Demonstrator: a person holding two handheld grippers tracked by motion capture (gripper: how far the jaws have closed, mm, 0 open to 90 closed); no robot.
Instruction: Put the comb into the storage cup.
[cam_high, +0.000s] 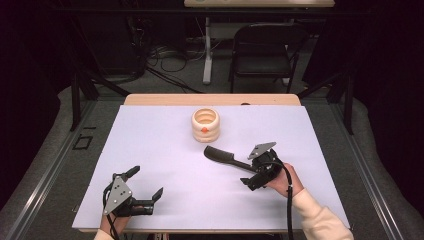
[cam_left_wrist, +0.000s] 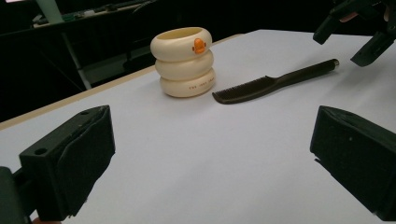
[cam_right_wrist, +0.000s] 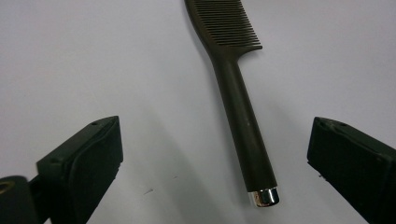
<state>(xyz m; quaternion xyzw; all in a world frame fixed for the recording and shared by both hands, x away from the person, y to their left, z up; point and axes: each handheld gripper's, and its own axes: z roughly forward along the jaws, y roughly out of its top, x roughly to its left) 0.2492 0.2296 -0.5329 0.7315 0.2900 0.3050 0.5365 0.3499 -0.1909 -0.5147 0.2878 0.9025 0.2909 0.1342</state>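
Note:
A black comb lies flat on the white table cover, its teeth end toward a cream ringed cup with an orange mark. My right gripper is open, one jaw on either side of the comb's handle end without touching it. In the right gripper view the comb runs up between the jaws of that gripper, silver cap nearest. My left gripper rests open at the front left, nothing in it. From the left gripper I see the cup, comb and right gripper.
The table's wooden far edge shows behind the cover. Beyond the table stand a black folding chair and a white post with cables on the floor. Metal rails run along both sides of the table.

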